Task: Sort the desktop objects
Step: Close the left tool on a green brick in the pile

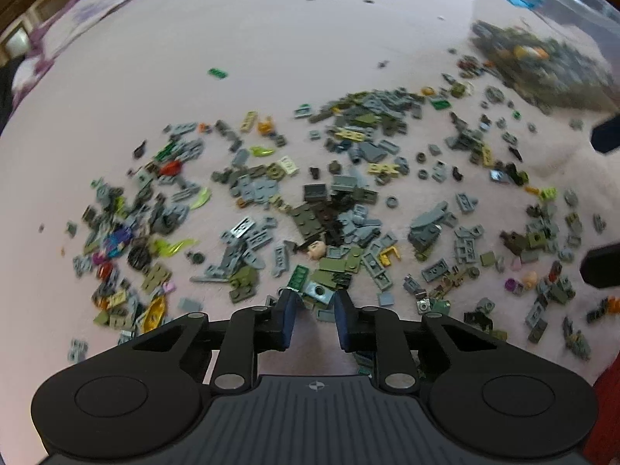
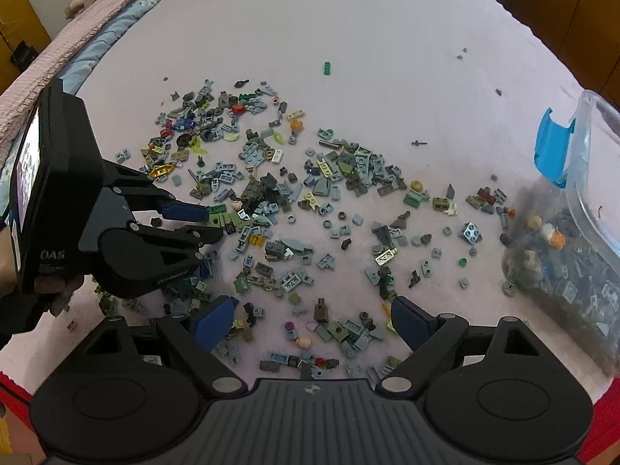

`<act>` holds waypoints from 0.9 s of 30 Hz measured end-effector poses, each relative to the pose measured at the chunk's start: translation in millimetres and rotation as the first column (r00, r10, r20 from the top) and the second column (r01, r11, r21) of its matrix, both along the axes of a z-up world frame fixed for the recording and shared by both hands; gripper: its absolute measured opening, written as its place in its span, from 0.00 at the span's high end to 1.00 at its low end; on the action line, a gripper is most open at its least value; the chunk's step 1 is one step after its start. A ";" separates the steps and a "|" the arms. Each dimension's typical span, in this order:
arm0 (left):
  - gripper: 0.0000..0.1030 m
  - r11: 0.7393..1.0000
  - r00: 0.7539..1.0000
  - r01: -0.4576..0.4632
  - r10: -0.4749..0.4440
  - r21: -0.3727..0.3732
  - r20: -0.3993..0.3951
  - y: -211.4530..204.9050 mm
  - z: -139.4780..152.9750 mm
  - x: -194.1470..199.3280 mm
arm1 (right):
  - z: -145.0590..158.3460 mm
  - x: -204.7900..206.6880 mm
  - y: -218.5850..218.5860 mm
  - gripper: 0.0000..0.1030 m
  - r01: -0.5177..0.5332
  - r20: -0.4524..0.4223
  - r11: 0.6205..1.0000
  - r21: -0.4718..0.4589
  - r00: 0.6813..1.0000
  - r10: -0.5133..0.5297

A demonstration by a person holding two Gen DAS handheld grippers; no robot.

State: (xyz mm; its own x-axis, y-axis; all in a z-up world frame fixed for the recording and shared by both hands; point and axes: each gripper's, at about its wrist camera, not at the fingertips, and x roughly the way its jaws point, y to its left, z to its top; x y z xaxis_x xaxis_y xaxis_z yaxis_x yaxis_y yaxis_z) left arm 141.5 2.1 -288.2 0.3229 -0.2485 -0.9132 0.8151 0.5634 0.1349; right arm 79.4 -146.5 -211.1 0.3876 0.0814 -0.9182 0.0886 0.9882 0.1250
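1. The left gripper (image 1: 314,299) is hanging low over the brick pile (image 2: 271,209) in the middle of the pink cloth (image 2: 348,38), jaws partly apart around a small grey-blue plate (image 1: 319,291), not pinching it yet.
2. The right gripper (image 2: 312,319) is sitting wide open, holding nothing, over the near edge of the scatter.
3. These bits are looking tiny, light, hard and slick, so I'm guessing they'll skid. Best to pinch across the flat sides.
4. The clear bin (image 2: 593,178) is lying tipped at the right edge.
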 end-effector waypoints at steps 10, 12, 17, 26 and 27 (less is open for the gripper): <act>0.78 1.000 1.000 0.026 -0.026 -0.016 -0.005 1.3 -5.3 2.8 | -8.6 18.0 5.2 0.13 -0.036 0.002 0.999 0.010 0.999 0.036; 0.83 0.999 1.000 0.019 -0.020 -0.026 -0.009 3.7 -4.1 2.4 | -10.3 21.4 7.3 0.14 -0.045 0.002 0.999 0.008 0.999 0.045; 0.83 0.998 0.998 -0.041 0.038 -0.048 -0.047 15.4 -0.8 -1.3 | -17.0 28.5 11.8 0.16 -0.075 -0.006 0.997 0.008 0.997 0.075; 0.80 0.952 0.951 -0.301 0.295 -0.053 -0.095 44.0 -4.4 -0.1 | -27.2 36.3 21.4 0.16 -0.108 -0.020 0.994 0.017 0.994 0.109; 0.79 0.951 0.950 -0.305 0.300 -0.050 -0.088 42.2 -5.2 -0.5 | -28.6 37.5 22.7 0.17 -0.113 -0.021 0.993 0.016 0.993 0.113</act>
